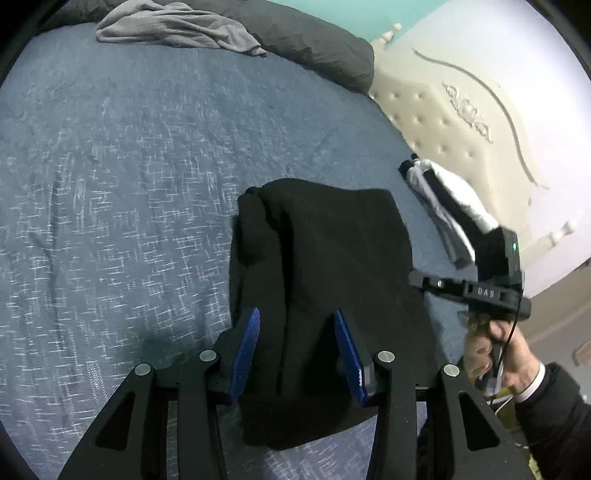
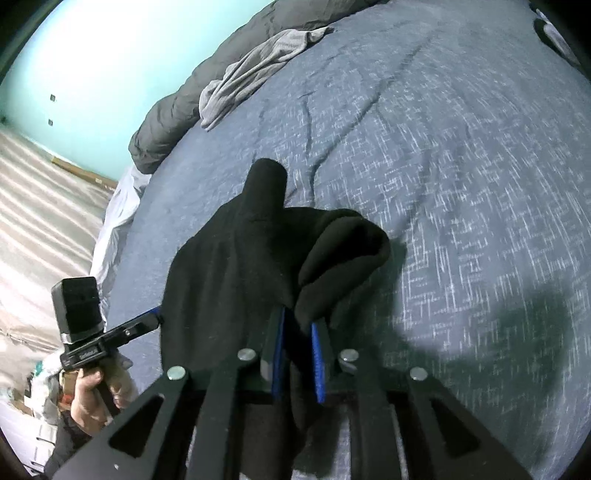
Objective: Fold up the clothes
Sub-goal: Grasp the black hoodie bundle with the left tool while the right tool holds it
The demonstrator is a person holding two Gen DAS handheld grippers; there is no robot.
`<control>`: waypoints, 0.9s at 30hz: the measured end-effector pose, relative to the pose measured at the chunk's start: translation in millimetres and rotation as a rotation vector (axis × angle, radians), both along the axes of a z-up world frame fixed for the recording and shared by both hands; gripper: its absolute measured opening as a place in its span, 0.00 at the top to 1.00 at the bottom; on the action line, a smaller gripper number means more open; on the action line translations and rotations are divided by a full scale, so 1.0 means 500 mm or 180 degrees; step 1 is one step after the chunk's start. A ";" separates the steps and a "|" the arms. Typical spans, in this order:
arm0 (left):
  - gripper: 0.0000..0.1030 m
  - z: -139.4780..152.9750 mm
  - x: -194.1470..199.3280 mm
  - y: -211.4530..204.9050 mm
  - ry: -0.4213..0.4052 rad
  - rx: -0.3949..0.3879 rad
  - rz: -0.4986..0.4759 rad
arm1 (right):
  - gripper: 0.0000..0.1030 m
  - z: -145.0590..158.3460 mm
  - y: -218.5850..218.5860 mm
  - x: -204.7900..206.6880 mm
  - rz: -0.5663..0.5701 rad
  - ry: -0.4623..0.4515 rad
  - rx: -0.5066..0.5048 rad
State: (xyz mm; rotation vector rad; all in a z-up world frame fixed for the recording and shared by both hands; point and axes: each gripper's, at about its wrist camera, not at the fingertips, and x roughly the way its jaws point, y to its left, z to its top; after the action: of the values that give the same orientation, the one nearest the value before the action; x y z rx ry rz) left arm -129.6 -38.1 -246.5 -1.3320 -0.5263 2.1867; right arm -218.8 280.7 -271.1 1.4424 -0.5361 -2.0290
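Observation:
A black garment [image 1: 325, 258] lies bunched on the blue bedspread [image 1: 129, 166]. My left gripper [image 1: 297, 356] straddles its near end. The blue pads [image 1: 245, 354] stand well apart with their faces bare, and the cloth runs between and under them. In the right wrist view my right gripper [image 2: 297, 354] is shut on a thick fold of the black garment [image 2: 236, 266], which bulges up out of the narrow gap. The right gripper [image 1: 415, 277] reaches the garment's right edge, and the left gripper [image 2: 157, 318] touches its left edge.
A crumpled grey garment [image 1: 177, 29] rests on a dark grey duvet [image 1: 317, 44] at the far side. A black-and-white piece of clothing [image 1: 443, 199] lies by the cream tufted headboard [image 1: 461, 110]. A person's hand [image 2: 88, 391] holds each gripper. The bed edge and floor [image 2: 44, 206] are at left.

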 end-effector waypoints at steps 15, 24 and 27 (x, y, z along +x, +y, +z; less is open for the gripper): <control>0.41 -0.083 -0.059 0.024 -0.0278 -0.0043 -0.0047 | 0.37 0.001 0.005 0.030 -0.0030 -0.0086 -0.0180; 0.38 -0.104 -0.081 0.047 -0.0341 0.0002 -0.0055 | 0.32 -0.024 -0.019 0.036 0.0065 -0.0212 0.0050; 0.38 -0.114 -0.085 0.051 -0.0377 0.0089 -0.0051 | 0.23 -0.044 -0.024 0.038 0.0004 -0.0280 0.0065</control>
State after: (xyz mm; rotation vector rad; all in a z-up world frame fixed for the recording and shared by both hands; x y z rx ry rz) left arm -172.0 -12.5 -303.5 -1.4522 -0.5865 2.0892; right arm -199.8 268.8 -293.3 1.5494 -0.5522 -1.9829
